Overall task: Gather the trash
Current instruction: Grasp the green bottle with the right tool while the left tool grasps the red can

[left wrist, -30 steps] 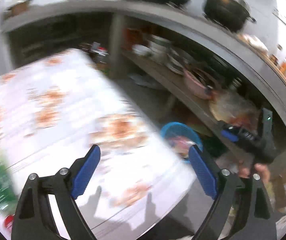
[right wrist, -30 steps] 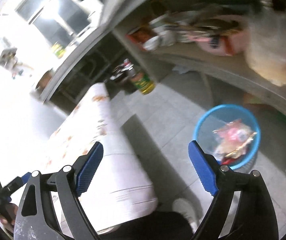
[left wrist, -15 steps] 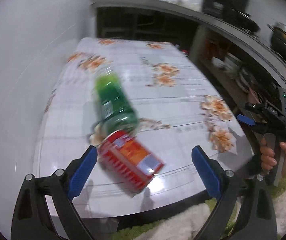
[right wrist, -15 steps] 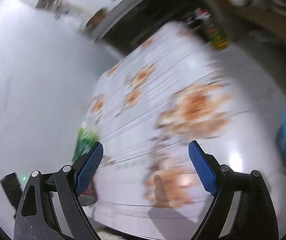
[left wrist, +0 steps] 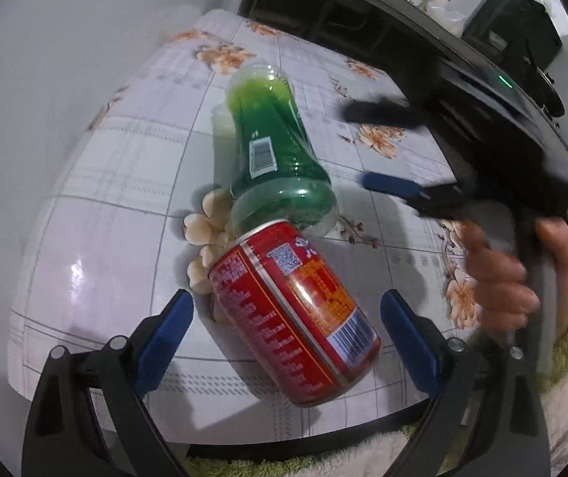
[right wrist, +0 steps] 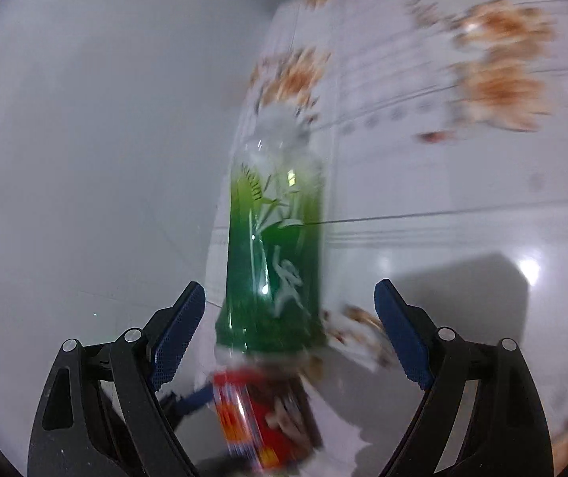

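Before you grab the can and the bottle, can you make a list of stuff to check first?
1. Left tongs open wide enough for the red can: ok, the can lies between the pads and neither pad presses on it.
2. Right tongs open: ok, the green bottle sits between them, ungripped.
3. Can and bottle lying flat on the table: ok, both are on their sides.
4. Can free of the bottle: not ok, the two lie end to end and look to be touching.
5. Right-side view sharp enough to aim: not ok, it is blurred.
6. Bottle capped and empty: cannot tell.
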Available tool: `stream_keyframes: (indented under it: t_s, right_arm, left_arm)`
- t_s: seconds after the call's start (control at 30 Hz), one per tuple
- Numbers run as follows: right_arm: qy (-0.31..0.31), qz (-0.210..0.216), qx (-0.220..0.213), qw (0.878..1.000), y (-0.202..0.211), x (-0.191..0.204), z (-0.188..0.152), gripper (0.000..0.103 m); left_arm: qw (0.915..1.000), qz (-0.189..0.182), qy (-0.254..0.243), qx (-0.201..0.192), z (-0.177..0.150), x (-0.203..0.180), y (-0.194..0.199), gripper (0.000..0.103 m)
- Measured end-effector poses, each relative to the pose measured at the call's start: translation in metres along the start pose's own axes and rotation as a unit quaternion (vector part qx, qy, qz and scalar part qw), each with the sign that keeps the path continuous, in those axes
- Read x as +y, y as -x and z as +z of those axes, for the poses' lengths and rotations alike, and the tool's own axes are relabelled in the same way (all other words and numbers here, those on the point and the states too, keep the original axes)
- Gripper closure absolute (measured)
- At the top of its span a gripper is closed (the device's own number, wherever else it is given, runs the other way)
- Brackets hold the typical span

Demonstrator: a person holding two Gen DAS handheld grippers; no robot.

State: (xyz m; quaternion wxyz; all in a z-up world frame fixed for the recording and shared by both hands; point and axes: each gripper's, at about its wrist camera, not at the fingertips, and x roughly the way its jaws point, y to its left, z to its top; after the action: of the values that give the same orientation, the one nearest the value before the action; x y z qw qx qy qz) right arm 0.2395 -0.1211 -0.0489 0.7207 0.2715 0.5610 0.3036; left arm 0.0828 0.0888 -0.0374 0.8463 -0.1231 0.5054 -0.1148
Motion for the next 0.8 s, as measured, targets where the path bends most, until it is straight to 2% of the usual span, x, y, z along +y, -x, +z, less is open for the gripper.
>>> stream_keyframes:
  t_s: [0.1, 0.2, 0.27, 0.33, 0.37, 0.5, 0.6, 0.8]
  right_arm:
    - [0.021, -0.028, 0.026, 0.999, -0.033, 0.012, 0.012, 0.02]
    - [0.032, -0.039, 0.038, 0.998, -0.054, 0.018, 0.015, 0.02]
    - [0.045, -0.048, 0.035, 0.997, -0.061, 0.023, 0.016, 0.032]
    - [0.038, -0.026, 0.045, 0.998, -0.066, 0.021, 0.016, 0.048]
    - [0.035, -0.017, 0.047, 0.998, -0.068, 0.019, 0.017, 0.048]
    - [0.046, -0.043, 0.02, 0.998, -0.053, 0.01, 0.018, 0.049]
    - [0.043, -0.056, 0.004, 0.997, -0.037, -0.003, 0.018, 0.049]
    - [0.037, -0.084, -0.026, 0.995, 0.014, -0.042, -0.005, 0.049]
  left_arm:
    - [0.9999, 0.006, 0.0, 0.01, 0.0, 0.001, -0.006, 0.01]
    - [0.9999, -0.005, 0.005, 0.015, -0.001, 0.003, -0.008, 0.011]
    - [0.9998, -0.014, 0.008, 0.015, 0.0, 0.004, -0.01, 0.013]
    - [0.9995, -0.022, 0.015, 0.018, 0.001, 0.006, -0.012, 0.017]
    - [0.9992, -0.027, 0.018, 0.022, 0.001, 0.006, -0.013, 0.018]
    - [0.9989, -0.032, 0.02, 0.026, 0.002, 0.004, -0.019, 0.024]
    - [0.9992, -0.03, 0.016, 0.02, 0.003, 0.001, -0.02, 0.025]
    - [0.999, -0.04, -0.011, 0.016, 0.007, -0.012, -0.029, 0.026]
